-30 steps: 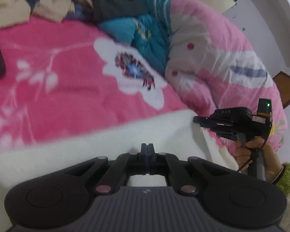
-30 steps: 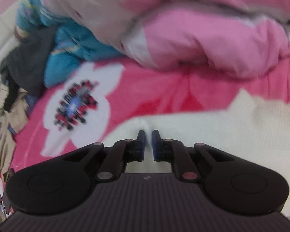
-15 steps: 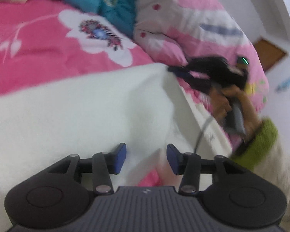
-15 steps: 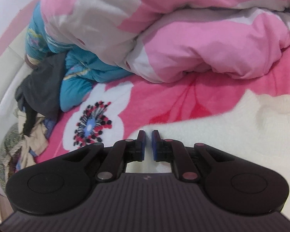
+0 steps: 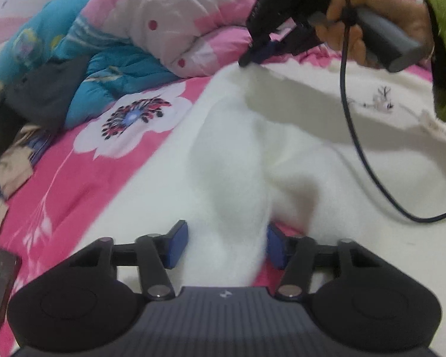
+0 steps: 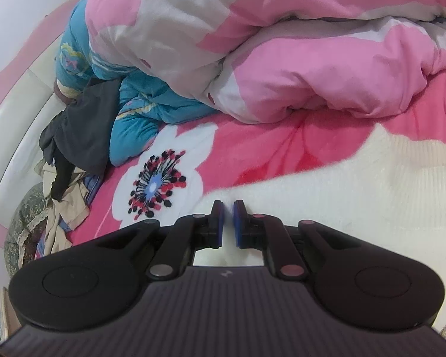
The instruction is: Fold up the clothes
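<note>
- i see a bed under a pink flowered blanket [image 6: 282, 148]
- white sweater [image 5: 252, 163] spread on it
- pink quilt [image 6: 312, 74], blue jacket [image 6: 139, 119] and dark clothes [image 6: 83, 131] heaped behind

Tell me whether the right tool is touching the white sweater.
Touching. The left wrist view shows the right tool pinching the white sweater at its raised far edge; the right wrist view shows its pads closed on white fabric.

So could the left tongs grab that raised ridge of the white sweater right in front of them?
Probably yes. The ridge of the white sweater already stands between the pads of the left tongs, which are closing, and nothing lies in the way. The right tongs pinch a far edge, well clear.
</note>
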Tool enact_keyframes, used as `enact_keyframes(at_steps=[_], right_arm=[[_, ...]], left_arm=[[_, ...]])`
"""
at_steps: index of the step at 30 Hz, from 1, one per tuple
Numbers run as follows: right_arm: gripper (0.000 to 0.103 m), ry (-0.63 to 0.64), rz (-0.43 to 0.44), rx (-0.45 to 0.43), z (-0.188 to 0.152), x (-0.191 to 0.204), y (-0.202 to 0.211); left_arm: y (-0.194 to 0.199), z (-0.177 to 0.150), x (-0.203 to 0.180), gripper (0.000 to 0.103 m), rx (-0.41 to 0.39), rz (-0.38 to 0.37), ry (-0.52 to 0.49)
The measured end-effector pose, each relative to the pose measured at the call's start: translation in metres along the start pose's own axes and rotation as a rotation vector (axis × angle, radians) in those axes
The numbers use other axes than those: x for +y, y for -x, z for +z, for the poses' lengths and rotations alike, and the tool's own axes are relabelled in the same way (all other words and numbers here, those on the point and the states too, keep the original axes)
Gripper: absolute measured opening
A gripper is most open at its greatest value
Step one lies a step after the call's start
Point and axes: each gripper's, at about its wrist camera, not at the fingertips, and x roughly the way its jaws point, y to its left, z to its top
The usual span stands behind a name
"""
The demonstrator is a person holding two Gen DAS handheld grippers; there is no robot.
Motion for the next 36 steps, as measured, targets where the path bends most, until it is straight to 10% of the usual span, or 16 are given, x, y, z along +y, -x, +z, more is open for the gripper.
enact_keyframes(at_steps=[2, 12, 24, 30, 32, 36], right_arm=[[0.006, -0.008, 0.002, -0.003, -0.001, -0.002, 0.0], [0.006, 0.026, 0.075, -0.068, 0.007, 0.004, 0.006], [0.002, -0.014, 0.041, 0.066, 0.0, -0.01, -0.075], [0.011, 0.068, 0.06, -0.009, 0.027, -0.029, 0.033], [0.039, 0.114, 0.009, -0.066, 0.029, -0.044, 0.089], [0.061, 0.19, -0.123, -0.162, 0.023, -0.082, 0.186]], left_arm=[[-0.002, 0.001, 0.006, 0.016, -0.014, 0.016, 0.016], [0.038, 0.001, 0.079, 0.013, -0.145, 0.095, 0.252], [0.005, -0.015, 0.088, 0.014, -0.044, 0.189, 0.176], [0.016, -0.019, 0.087, 0.037, -0.059, 0.162, 0.137], [0.027, -0.021, 0.086, 0.048, -0.06, 0.145, 0.138], [0.052, -0.014, 0.088, 0.051, -0.064, 0.101, 0.174]])
